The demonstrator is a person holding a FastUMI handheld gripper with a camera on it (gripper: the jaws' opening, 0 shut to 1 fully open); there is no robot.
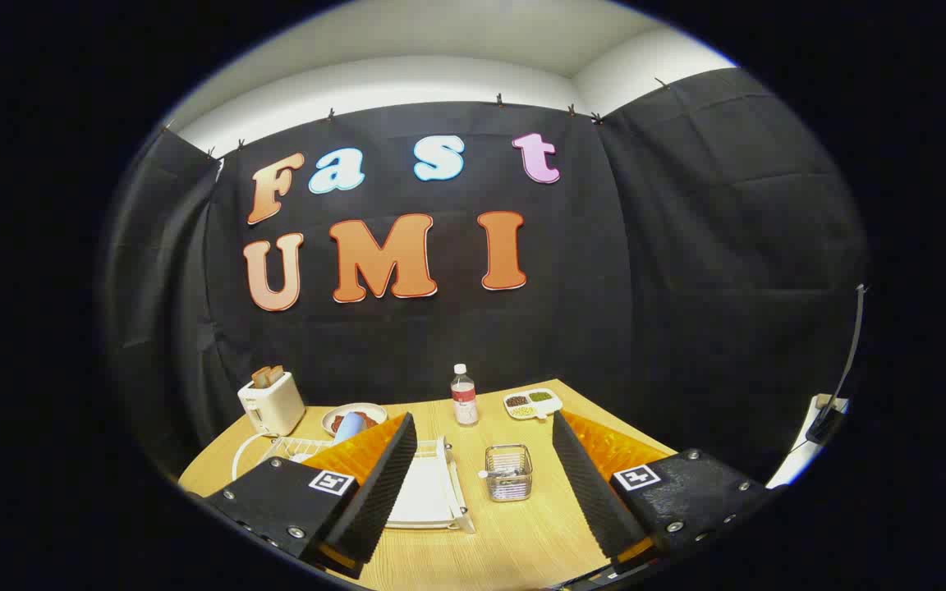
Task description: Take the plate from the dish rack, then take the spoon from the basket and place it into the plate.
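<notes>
Hand-held gripper [485, 480] spread wide, empty; basket [509, 473] between fingers, dish rack [440, 492] at 9 o'clock of it on tabletop [522, 533].

The hand-held gripper [485, 484] hangs in the air, its two fingers [383, 484] spread wide apart, gripping nothing.

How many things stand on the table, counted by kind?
Gripper: fingers open, held above the table.
Toaster: 1
Bottle: 1
Dish rack: 1
Wire basket: 1
Divided tray: 1
Round plate: 1
Total: 6
</notes>
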